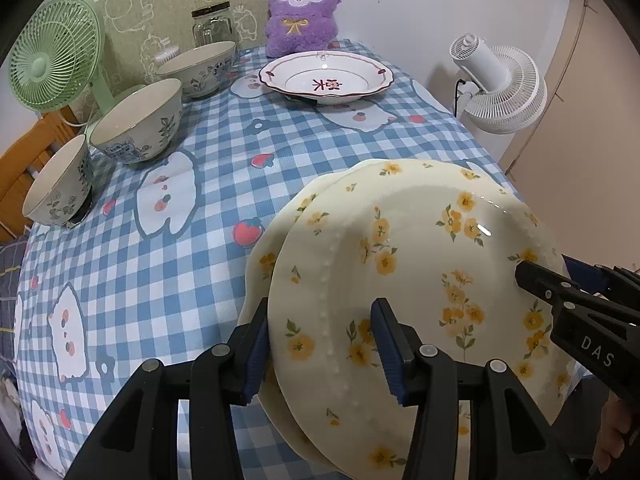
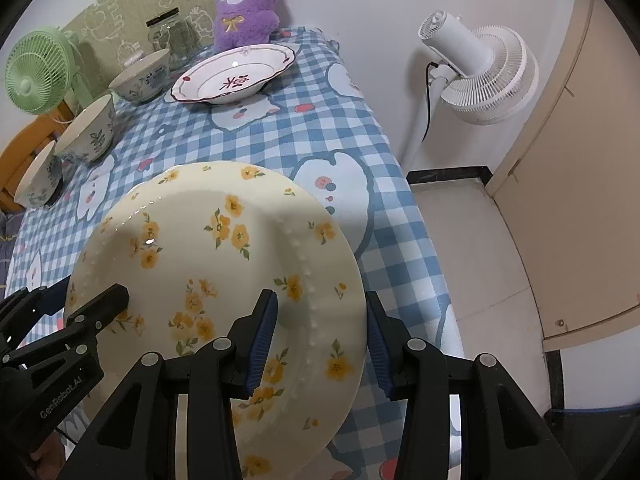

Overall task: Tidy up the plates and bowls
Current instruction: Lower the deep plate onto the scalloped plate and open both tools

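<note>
Two cream plates with yellow flowers lie stacked at the near right of the checked table. The top plate sits a little to the right of the lower plate. My left gripper is shut on the top plate's left rim, one pad on its face and the other at its edge. My right gripper is shut on the opposite rim in the same way. Three patterned bowls stand in a row along the left edge. A white plate with a red rim rests at the back.
At the back stand a purple plush toy, a glass jar and a green fan. A white floor fan stands beyond the table's right edge, close to the stacked plates. The blue checked cloth covers the table.
</note>
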Motion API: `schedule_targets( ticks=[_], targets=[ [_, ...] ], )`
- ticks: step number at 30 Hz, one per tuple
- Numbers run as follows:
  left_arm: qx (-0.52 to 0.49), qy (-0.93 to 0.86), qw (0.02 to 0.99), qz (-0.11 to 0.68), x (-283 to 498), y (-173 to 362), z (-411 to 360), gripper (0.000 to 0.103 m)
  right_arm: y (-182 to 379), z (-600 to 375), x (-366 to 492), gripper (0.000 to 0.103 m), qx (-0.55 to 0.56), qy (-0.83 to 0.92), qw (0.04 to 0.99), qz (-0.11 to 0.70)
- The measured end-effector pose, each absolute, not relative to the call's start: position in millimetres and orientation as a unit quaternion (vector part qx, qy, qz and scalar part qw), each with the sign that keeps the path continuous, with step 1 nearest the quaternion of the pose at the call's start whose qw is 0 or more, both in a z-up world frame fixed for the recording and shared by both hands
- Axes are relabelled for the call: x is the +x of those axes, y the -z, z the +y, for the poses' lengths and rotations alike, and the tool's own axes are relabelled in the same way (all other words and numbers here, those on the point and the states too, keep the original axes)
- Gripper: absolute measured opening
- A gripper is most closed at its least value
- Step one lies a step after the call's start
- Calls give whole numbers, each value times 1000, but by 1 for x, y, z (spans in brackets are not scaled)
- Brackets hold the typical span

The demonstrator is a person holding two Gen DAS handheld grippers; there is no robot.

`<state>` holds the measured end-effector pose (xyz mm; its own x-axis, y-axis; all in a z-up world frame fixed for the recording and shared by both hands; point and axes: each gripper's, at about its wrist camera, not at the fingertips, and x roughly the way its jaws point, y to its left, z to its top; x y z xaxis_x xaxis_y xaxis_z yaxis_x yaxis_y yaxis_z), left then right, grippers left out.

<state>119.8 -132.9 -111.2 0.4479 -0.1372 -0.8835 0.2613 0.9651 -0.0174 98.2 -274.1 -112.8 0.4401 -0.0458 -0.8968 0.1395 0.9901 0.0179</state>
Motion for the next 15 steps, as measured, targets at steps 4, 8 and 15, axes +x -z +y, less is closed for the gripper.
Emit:
schedule_targets(
  ticks=[4, 8, 15],
  targets=[
    [62, 118, 848, 512, 119, 111, -133, 53, 114, -272, 100, 49, 44, 55, 847, 527],
    [64, 121, 847, 514, 120, 111, -134, 58, 116, -271, 101, 50, 46, 56, 846, 528],
    [72, 124, 841, 521, 118, 111, -137, 63, 118, -267, 103, 59, 38, 40, 847, 528]
  ],
)
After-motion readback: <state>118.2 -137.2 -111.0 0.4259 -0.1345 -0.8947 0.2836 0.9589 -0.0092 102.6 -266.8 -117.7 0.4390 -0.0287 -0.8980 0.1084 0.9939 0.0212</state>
